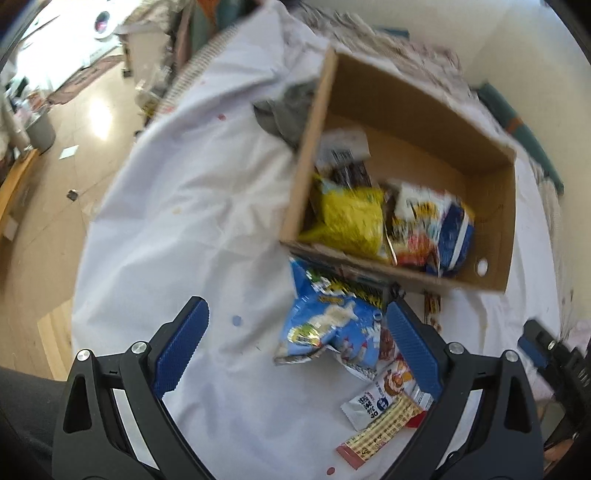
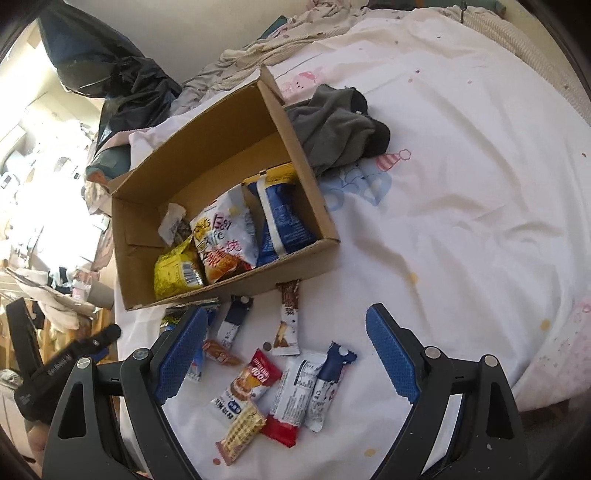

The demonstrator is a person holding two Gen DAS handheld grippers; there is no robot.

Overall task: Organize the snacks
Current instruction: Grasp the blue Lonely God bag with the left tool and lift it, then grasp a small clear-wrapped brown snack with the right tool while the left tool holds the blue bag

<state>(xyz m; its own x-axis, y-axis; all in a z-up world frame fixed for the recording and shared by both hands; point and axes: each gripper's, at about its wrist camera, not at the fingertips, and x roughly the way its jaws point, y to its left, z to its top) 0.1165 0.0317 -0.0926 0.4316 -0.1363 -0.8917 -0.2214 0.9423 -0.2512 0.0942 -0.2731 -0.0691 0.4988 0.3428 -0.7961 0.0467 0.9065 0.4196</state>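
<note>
White rumpled bedsheet (image 2: 461, 221); cardboard box (image 2: 310, 258) holds crinkly packets; both hand-held grippers (image 1: 297, 339) (image 2: 284, 345) spread, empty.

**A lived-in bedroom at home**

We're on a bed (image 2: 461, 155), white bedding printed with pastel cartoon figures and dots, rumpled blankets (image 2: 258, 51) bunched along the wall. A grey garment (image 2: 332, 129) lies tossed beside a cardboard box (image 2: 207, 155) set right on the sheet. Off the bed's edge, shiny wood-look floor (image 1: 74, 122) catches window glare, with a grey bin (image 1: 40, 129) and scraps of litter on it. Far back, what looks like a washing machine (image 1: 101, 22), blurred. On the other side, a black bag (image 2: 125, 85) and heaps of clothes (image 2: 55, 295). Domestic clutter everywhere.
</note>
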